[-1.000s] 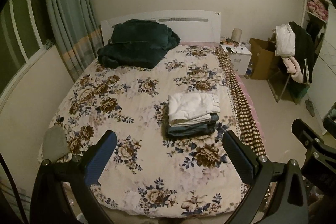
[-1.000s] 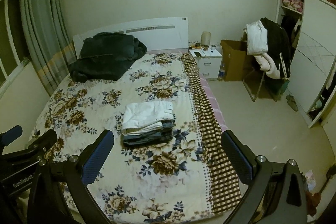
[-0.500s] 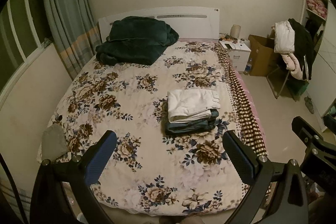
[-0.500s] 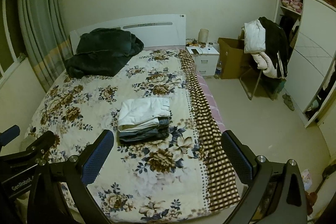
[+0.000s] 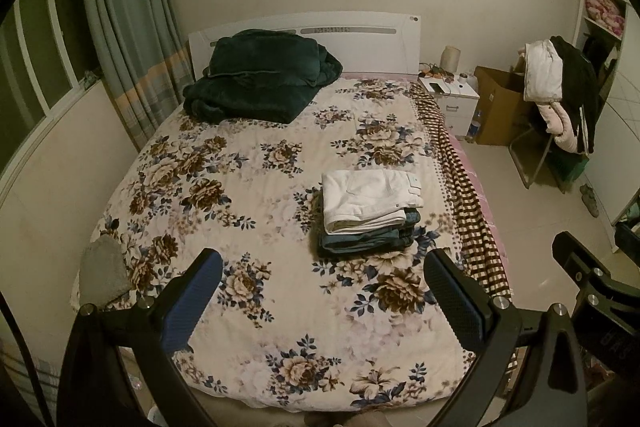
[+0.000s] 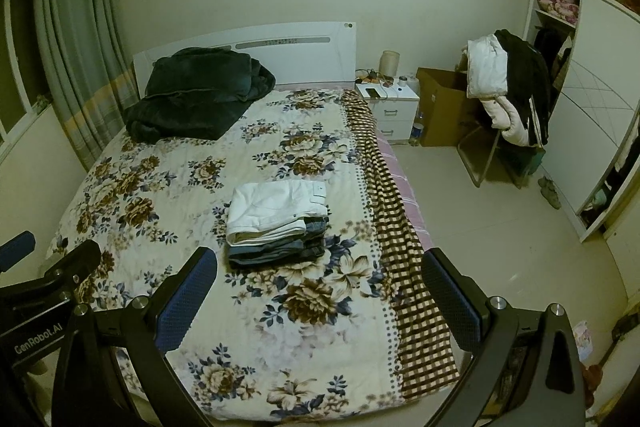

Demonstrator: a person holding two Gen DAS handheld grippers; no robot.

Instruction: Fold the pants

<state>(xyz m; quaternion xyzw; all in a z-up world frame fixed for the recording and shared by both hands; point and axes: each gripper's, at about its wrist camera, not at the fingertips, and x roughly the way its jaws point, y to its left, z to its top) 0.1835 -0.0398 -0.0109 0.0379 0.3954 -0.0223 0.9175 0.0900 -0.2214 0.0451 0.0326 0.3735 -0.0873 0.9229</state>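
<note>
Folded white pants [image 5: 370, 197] top a stack of jeans [image 5: 368, 239] on the bed [image 5: 248, 187], right of its middle. Both the left gripper [image 5: 322, 301] and right gripper [image 6: 320, 301] hang over the near end, jaws wide apart and empty. Folding looks finished; no unfolded pants show, so the next move would need another pair.

You see folded white pants [image 5: 370, 199] lying flat atop folded blue jeans [image 5: 366, 241], a neat stack near the bed's [image 5: 248, 187] checkered right edge.

Matt cotton pants [image 5: 370, 197], denim beneath — plush blanket [image 5: 260, 83]
</note>
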